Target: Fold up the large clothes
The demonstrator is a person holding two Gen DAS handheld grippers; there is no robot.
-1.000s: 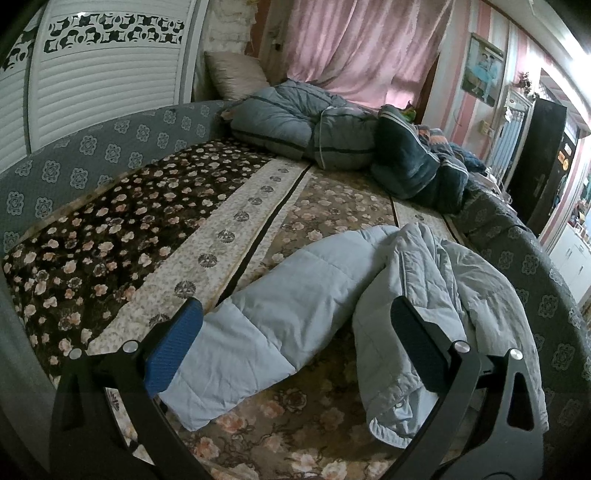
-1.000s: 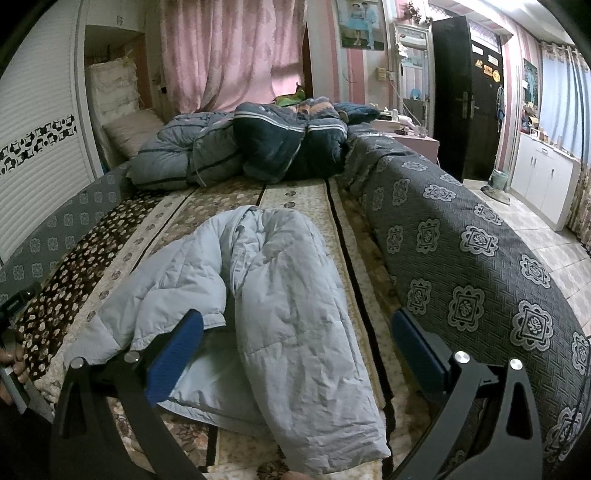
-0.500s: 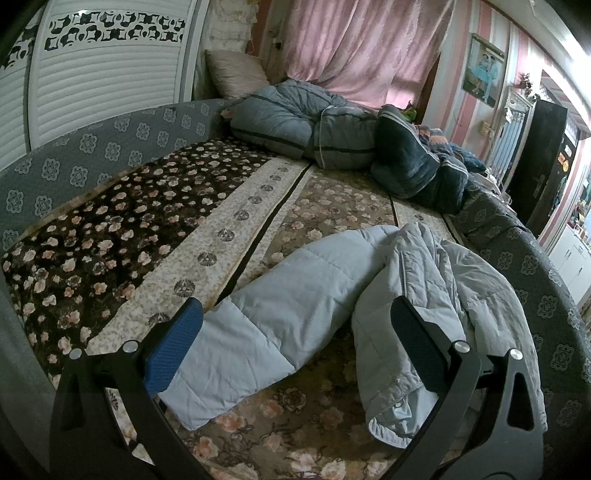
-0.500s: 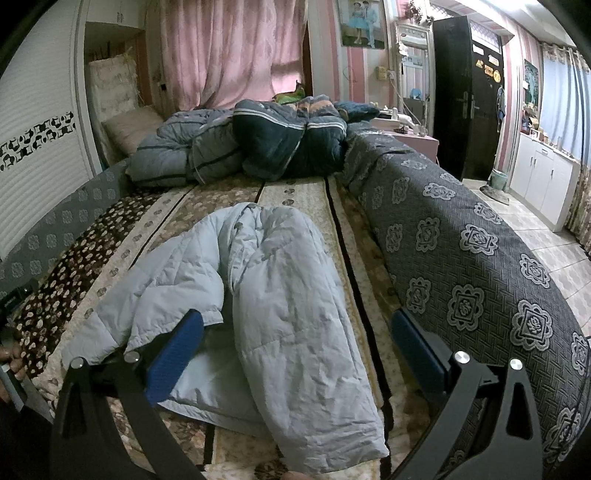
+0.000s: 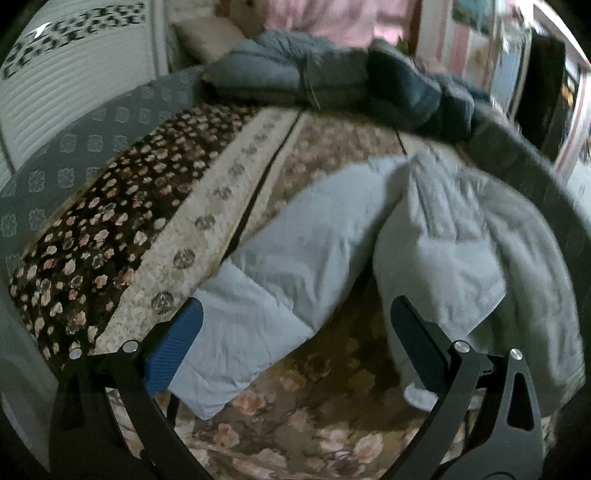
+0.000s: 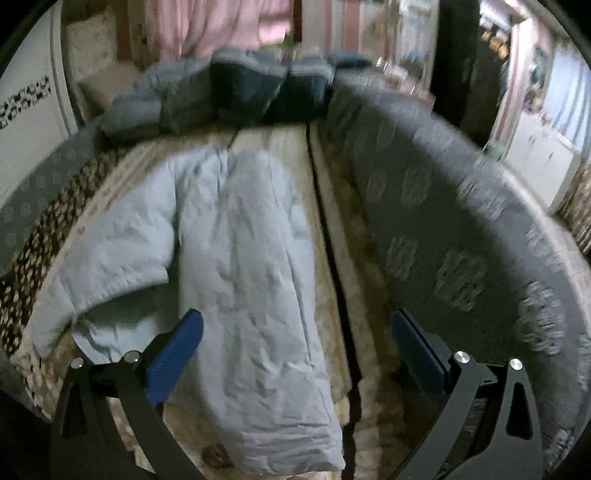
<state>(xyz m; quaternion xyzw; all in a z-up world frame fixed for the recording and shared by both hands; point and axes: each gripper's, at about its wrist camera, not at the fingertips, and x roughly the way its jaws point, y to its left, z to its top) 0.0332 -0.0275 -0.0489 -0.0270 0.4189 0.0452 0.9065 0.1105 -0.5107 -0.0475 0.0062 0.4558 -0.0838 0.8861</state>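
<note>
Seen from the left wrist camera, the left gripper (image 5: 295,328) hangs above the near end of the bed with its two blue-padded fingers spread wide and nothing between them. The pale blue quilted padded jacket (image 5: 332,240) lies on the floral brown-and-cream bedspread (image 5: 147,229). One sleeve stretches flat toward the left finger, and its cuff end sits just beside that blue pad (image 5: 173,350). The bunched body of the jacket lies by the right finger, partly behind it.

From the right wrist camera, the right gripper (image 6: 295,343) is likewise released, fingers wide apart and empty. The same jacket (image 6: 240,258) lies lengthwise on the bed, its hem nearest the camera. The left finger sits over the jacket's lower edge, and the right finger is off the garment, over the bedspread near the grey patterned quilt (image 6: 461,240) that drapes the bed's right side. Whether either finger touches the fabric cannot be told.

There is one jacket and two grippers. At the head of the bed sits a heap of grey and dark blue bedding (image 6: 229,96), with a beige pillow (image 5: 210,37) at its left and pink curtains (image 6: 207,29) behind. A white louvred wardrobe door (image 5: 74,85) stands on the far left. Both views are blurred.
</note>
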